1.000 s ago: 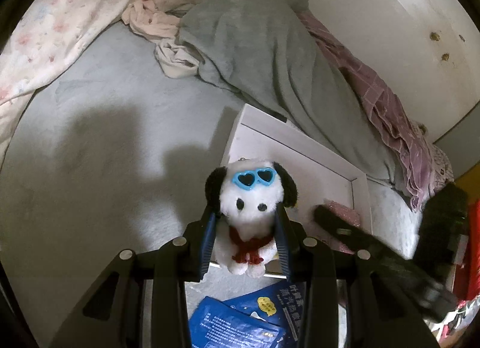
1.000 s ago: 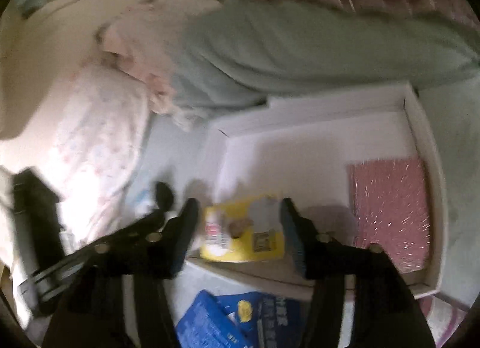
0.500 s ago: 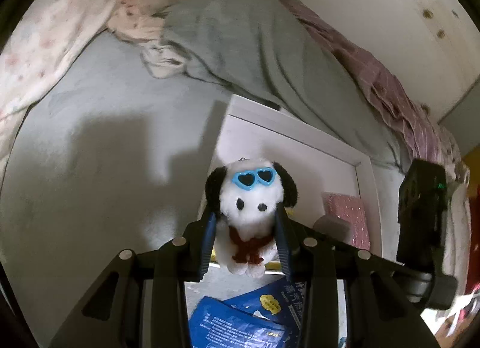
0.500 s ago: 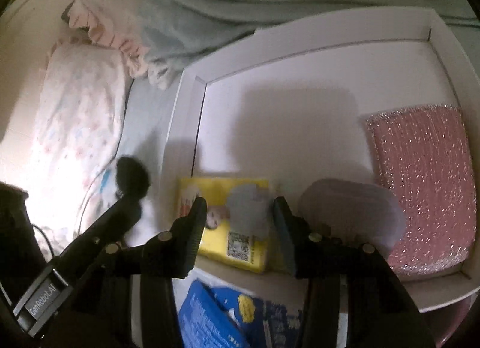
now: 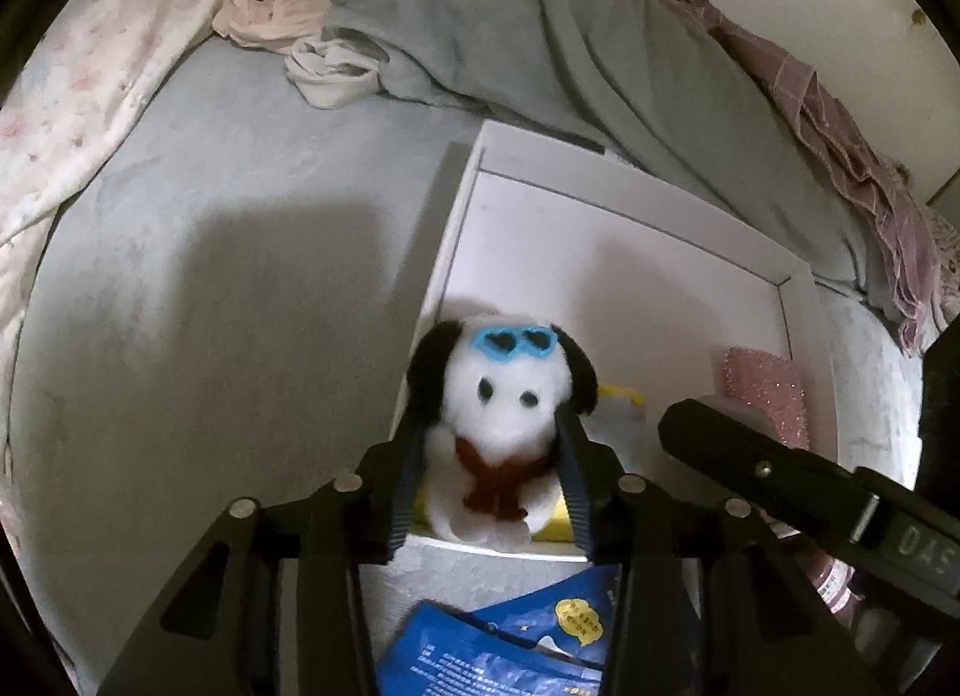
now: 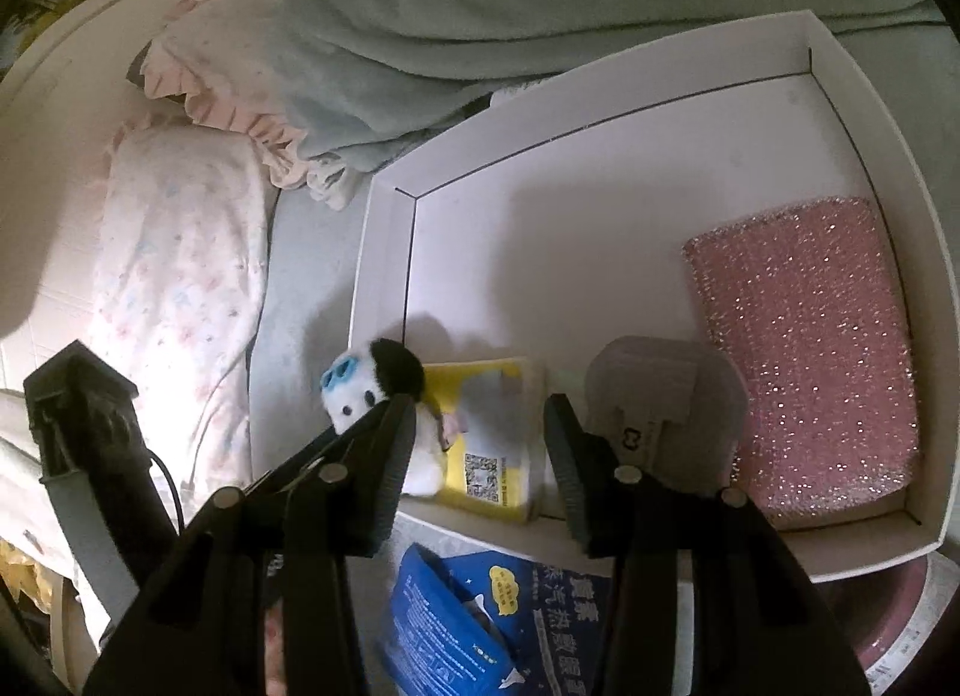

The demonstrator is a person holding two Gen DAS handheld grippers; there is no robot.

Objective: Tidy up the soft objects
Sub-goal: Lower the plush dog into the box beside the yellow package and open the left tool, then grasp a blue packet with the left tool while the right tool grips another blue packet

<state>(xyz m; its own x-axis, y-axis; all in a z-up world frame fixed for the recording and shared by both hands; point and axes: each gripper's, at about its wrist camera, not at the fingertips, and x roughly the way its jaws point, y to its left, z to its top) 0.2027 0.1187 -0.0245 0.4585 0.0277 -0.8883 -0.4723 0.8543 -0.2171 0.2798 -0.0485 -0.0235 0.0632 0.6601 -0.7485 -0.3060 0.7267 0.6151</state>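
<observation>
A: Here, going left to right in the left wrist view, we first meet the pale grey-blue bed sheet (image 5: 228, 288) filling nine o'clock, with a floral quilt (image 5: 90, 84) at ten.

B: At the centre we see the plush dog (image 5: 501, 396), white with black ears and blue heart glasses, between the fingers of our left gripper (image 5: 492, 492). Its jaws are opening; the dog sits between them, and we cannot tell whether the pads still press it. The dog rests at the near left corner of the white box (image 5: 600, 180), partly on a yellow packet (image 5: 621, 396).

A: At three o'clock lies a pink glittery sponge (image 5: 765, 390), and at twelve a grey blanket (image 5: 540, 36). At six o'clock a blue packet (image 5: 528, 642) lies outside the box.

B: In the right wrist view, the quilt (image 6: 180, 288) sits at nine. The dog (image 6: 360, 390) is just left of centre, touching the yellow packet (image 6: 486, 432).

A: Our right gripper (image 6: 480, 444) stands apart-jawed above that packet, pressing nothing. Just right of it is a grey rounded object (image 6: 660, 390), then the sponge (image 6: 804, 348) at three o'clock, all inside the box (image 6: 600, 78).
</observation>
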